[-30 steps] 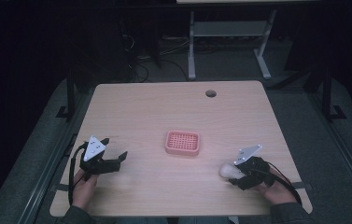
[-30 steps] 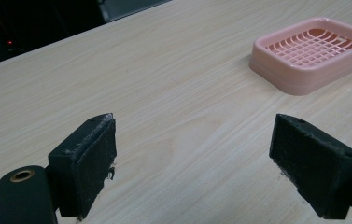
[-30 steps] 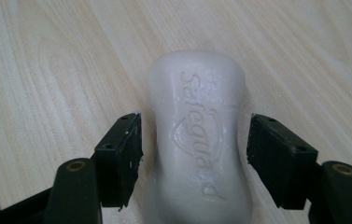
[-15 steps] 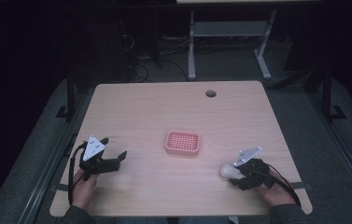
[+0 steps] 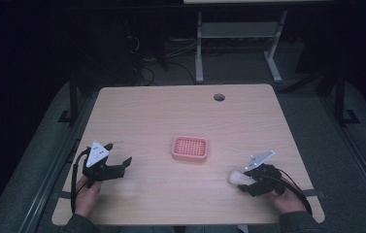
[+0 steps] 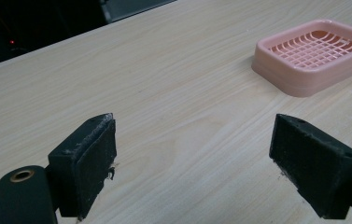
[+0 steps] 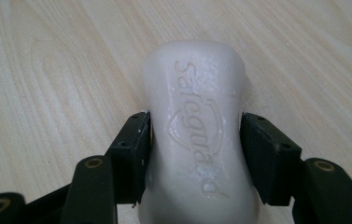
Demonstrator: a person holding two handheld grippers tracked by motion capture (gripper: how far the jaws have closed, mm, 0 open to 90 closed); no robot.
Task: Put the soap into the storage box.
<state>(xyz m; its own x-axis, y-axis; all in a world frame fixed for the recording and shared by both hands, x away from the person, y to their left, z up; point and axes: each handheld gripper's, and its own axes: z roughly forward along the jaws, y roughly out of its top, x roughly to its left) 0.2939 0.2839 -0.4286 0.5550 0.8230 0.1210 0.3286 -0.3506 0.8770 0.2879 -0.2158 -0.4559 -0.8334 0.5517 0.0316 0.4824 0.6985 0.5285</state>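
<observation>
A white bar of soap (image 7: 196,135) lies on the wooden table near its front right edge, also seen as a pale lump of soap (image 5: 237,177) in the high view. My right gripper (image 7: 195,154) has just been closing, and its black pads (image 7: 134,149) now press on the bar's narrow waist from both sides. A pink slotted soap dish (image 5: 190,148) stands empty at the table's middle. My left gripper (image 5: 117,162) rests at the front left, jaws wide apart with only bare wood between them; the dish (image 6: 316,53) lies ahead to its upper right.
The light wooden table (image 5: 180,111) has a round cable hole (image 5: 219,97) near its far edge. A metal stand (image 5: 236,34) rises on the dark floor beyond the table. Both hands come in at the front corners.
The right gripper's jaws have drawn in around the white soap. Both hands and the pink dish stay where they were.
</observation>
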